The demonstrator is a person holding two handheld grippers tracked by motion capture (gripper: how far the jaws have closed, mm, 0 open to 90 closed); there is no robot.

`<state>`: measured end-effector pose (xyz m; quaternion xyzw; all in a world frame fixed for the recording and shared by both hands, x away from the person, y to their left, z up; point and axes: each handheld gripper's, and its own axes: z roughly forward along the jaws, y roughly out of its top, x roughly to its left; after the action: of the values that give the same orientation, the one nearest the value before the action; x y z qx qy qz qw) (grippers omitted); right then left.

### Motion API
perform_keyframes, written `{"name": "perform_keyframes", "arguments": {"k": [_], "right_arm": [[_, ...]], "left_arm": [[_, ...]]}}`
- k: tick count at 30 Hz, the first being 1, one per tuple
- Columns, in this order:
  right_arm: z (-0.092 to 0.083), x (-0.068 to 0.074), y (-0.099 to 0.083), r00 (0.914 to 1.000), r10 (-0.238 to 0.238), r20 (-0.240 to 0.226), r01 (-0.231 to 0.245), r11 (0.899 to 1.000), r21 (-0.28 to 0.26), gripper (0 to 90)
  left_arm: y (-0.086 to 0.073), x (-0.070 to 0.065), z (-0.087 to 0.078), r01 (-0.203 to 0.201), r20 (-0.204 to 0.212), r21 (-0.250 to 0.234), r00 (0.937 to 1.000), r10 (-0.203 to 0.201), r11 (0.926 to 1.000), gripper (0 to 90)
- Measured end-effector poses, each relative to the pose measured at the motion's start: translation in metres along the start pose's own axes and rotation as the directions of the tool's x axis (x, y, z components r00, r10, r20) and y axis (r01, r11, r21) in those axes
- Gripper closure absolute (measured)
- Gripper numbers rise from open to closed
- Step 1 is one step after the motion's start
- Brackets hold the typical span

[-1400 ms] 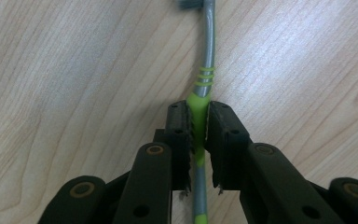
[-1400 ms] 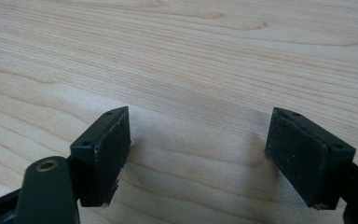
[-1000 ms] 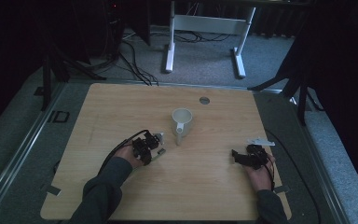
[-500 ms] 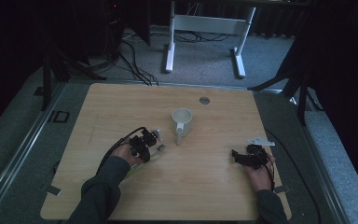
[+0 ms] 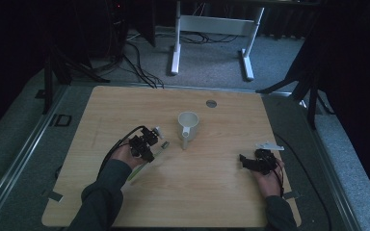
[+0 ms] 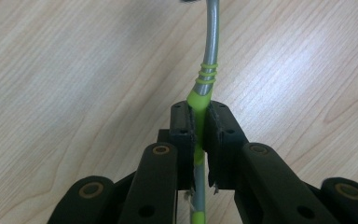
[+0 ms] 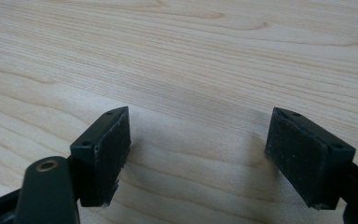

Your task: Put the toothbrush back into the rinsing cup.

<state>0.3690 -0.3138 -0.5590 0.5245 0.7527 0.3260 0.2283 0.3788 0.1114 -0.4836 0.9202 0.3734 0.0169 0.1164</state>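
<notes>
A utensil with a green handle [image 6: 196,100] and a grey metal shaft [image 6: 209,42] is clamped between the jaws of my left gripper [image 6: 199,119]. In the high view my left gripper [image 5: 148,146] sits left of centre on the wooden table. The utensil's green handle [image 5: 137,172] trails back toward the person's sleeve and its metal end [image 5: 164,144] points toward a white mug [image 5: 188,123]. The mug stands upright near the middle, handle toward the person. My right gripper [image 5: 248,162] rests at the right. In its own view the right gripper [image 7: 198,128] is open over bare wood.
A small round grey disc [image 5: 211,103] is set in the table [image 5: 125,106] behind the mug. A white metal stand [image 5: 176,53] and cables [image 5: 139,53] lie on the floor beyond the far edge. Bare wood stretches between the two grippers.
My left gripper has drifted a little to the left, away from the mug, still holding the utensil. The right gripper has stayed put.
</notes>
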Motion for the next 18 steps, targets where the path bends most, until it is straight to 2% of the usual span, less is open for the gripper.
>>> {"name": "perform_keyframes", "arguments": {"k": [9,18], "right_arm": [[0.0,0.0,0.0,1.0,0.0,0.0,0.0,1.0,0.0,21.5],[0.0,0.0,0.0,1.0,0.0,0.0,0.0,1.0,0.0,21.6]], "left_arm": [[-0.002,0.004,-0.008,0.027,0.011,-0.051,0.9996,-0.026,0.9983,82.1],[-0.004,0.007,-0.016,0.051,0.018,-0.105,0.9986,-0.049,0.9932,82.1]]}}
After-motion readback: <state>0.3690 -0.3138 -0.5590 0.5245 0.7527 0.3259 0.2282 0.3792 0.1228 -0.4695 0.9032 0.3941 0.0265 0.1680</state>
